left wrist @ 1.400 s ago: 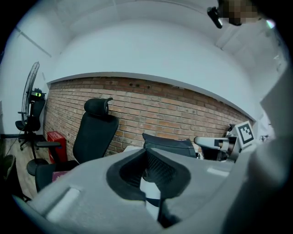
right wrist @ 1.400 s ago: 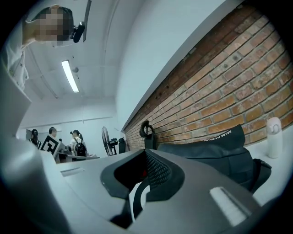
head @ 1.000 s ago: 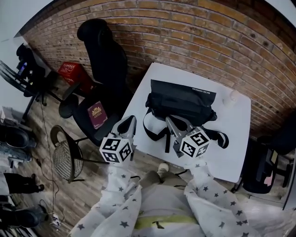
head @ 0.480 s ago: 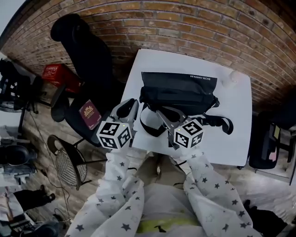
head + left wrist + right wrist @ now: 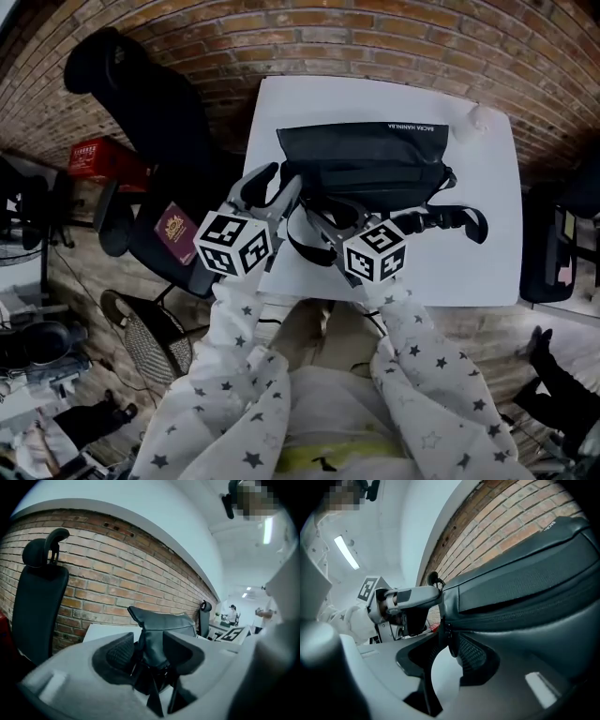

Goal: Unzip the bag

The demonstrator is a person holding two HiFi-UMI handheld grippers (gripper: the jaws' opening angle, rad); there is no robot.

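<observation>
A black bag (image 5: 366, 159) lies on the white table (image 5: 469, 272), its strap (image 5: 452, 219) trailing to the right. My left gripper (image 5: 274, 184) is at the bag's left end. In the left gripper view its jaws (image 5: 150, 649) have just been opening, and the bag's end corner (image 5: 154, 637) stands between them without being pinched. My right gripper (image 5: 328, 212) is at the bag's front left. In the right gripper view its jaws (image 5: 440, 654) have also just been opening, and the bag (image 5: 525, 597) has its zipper pull (image 5: 450, 641) hanging beside the right pad, ungripped.
A black office chair (image 5: 141, 103) stands left of the table with a dark red booklet (image 5: 173, 230) on its seat. A red crate (image 5: 94, 159) sits by the brick wall. A small white object (image 5: 478, 117) rests at the table's back right corner.
Both grippers have moved forward to the bag's left end, and their jaws have gone from shut to open. The bag has not moved on the table.
</observation>
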